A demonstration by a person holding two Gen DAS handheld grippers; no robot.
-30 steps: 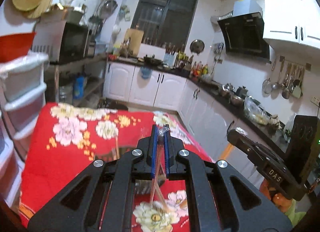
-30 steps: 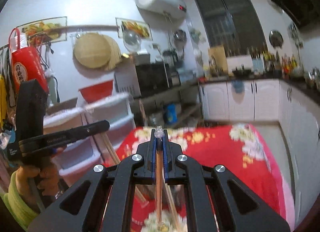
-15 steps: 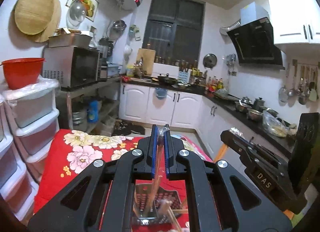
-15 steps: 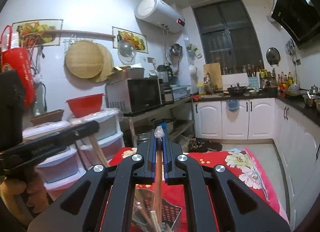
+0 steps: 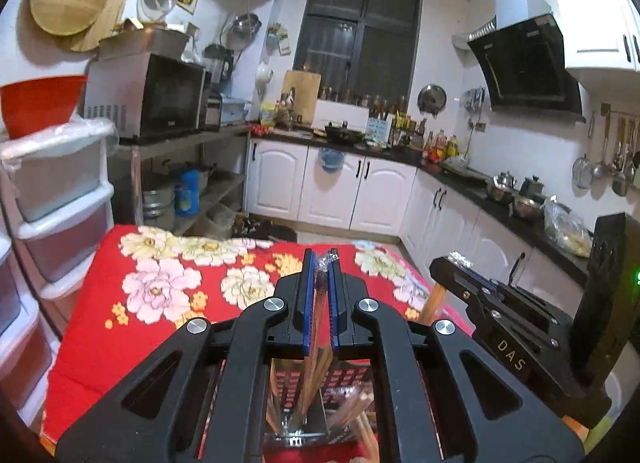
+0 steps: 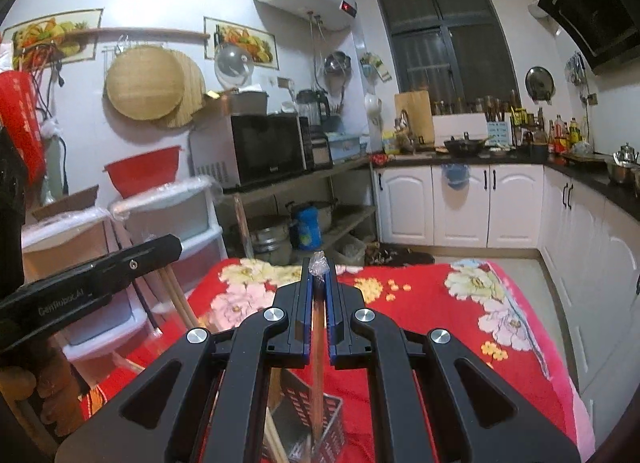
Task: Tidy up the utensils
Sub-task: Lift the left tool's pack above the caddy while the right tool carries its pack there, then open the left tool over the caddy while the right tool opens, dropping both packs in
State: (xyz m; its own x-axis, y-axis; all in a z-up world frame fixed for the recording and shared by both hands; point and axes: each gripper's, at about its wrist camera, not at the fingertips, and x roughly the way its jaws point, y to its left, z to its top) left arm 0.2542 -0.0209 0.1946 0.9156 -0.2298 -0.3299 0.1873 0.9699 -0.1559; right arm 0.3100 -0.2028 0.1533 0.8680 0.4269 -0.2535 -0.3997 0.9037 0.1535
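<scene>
My left gripper (image 5: 321,263) is shut on plastic-wrapped wooden chopsticks (image 5: 318,327) that hang down into a perforated metal utensil holder (image 5: 298,399) on the red floral tablecloth (image 5: 132,327). My right gripper (image 6: 319,266) is shut on another wrapped pair of chopsticks (image 6: 318,347), whose lower ends reach into the same holder (image 6: 316,419). More chopsticks (image 6: 276,443) lean inside it. The right gripper also shows at the right of the left wrist view (image 5: 464,263), and the left gripper at the left of the right wrist view (image 6: 168,247).
Stacked plastic drawers (image 5: 60,191) with a red basin (image 5: 38,103) stand left of the table. A microwave (image 6: 260,147) sits on a metal shelf behind. White cabinets (image 5: 356,187) and a dark counter run along the back and right.
Both grippers rose and tilted up, then settled lower, each still holding its chopsticks. The metal holder came into view below them, with the chopstick ends now inside it.
</scene>
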